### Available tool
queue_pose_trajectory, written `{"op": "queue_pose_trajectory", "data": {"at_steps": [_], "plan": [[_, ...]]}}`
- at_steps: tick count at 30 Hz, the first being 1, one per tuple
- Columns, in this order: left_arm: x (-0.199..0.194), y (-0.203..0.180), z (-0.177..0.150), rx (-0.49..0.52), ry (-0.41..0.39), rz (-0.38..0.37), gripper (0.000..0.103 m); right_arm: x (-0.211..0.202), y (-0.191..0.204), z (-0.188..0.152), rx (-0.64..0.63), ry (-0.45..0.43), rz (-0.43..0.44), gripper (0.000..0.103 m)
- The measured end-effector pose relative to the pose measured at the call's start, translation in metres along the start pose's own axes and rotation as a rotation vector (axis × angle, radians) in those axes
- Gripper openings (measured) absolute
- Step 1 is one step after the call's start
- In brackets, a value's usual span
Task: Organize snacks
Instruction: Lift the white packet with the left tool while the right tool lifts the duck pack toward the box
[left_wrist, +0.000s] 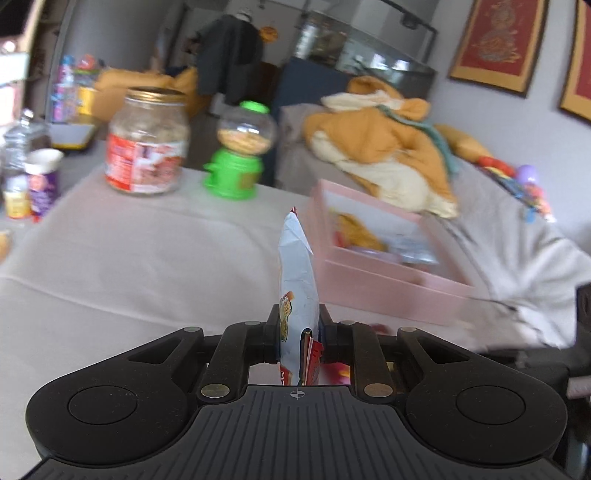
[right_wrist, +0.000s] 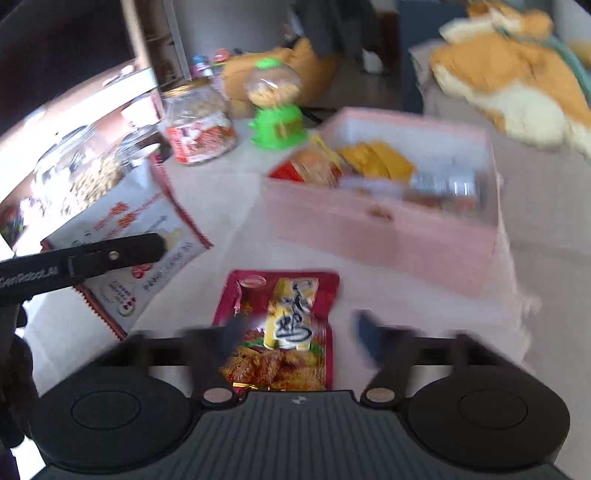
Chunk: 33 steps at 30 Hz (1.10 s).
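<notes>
My left gripper (left_wrist: 297, 317) is shut on a white snack bag (left_wrist: 295, 266) with a red edge, held upright above the table. The right wrist view shows the same bag (right_wrist: 122, 221) at the left, with a left gripper finger (right_wrist: 122, 251) across it. A red snack packet (right_wrist: 284, 321) with a yellow label lies flat on the pale tablecloth. My right gripper (right_wrist: 300, 326) hangs open over its near end, fingers on either side and blurred. A pink box (left_wrist: 388, 273) holding several snacks stands to the right, and in the right wrist view the box (right_wrist: 388, 236) is just beyond the red packet.
A glass jar with a red label (left_wrist: 147, 144) and a green candy dispenser (left_wrist: 240, 147) stand at the table's far side. Small cups and a bottle (left_wrist: 40, 177) crowd the left edge. An orange plush toy (left_wrist: 388, 147) lies behind the box.
</notes>
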<state>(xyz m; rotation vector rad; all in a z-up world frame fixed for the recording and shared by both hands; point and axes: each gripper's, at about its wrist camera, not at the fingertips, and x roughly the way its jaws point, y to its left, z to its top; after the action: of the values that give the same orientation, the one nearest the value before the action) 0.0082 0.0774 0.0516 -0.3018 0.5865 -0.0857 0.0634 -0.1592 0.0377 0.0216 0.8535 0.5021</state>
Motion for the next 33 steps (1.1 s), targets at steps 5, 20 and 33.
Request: {"op": "queue_pose_trajectory", "data": {"at_steps": [5, 20, 33], "plan": [[0.011, 0.027, -0.002, -0.056, -0.018, 0.103, 0.021, 0.027, 0.023, -0.012, 0.000, -0.003, -0.026, 0.098], [0.009, 0.024, -0.011, -0.074, 0.039, 0.080, 0.021, 0.039, 0.052, -0.023, -0.107, -0.032, -0.170, 0.102], [0.002, -0.007, -0.011, -0.022, 0.054, 0.002, 0.023, 0.003, 0.027, -0.015, -0.201, 0.024, -0.223, 0.059]]}}
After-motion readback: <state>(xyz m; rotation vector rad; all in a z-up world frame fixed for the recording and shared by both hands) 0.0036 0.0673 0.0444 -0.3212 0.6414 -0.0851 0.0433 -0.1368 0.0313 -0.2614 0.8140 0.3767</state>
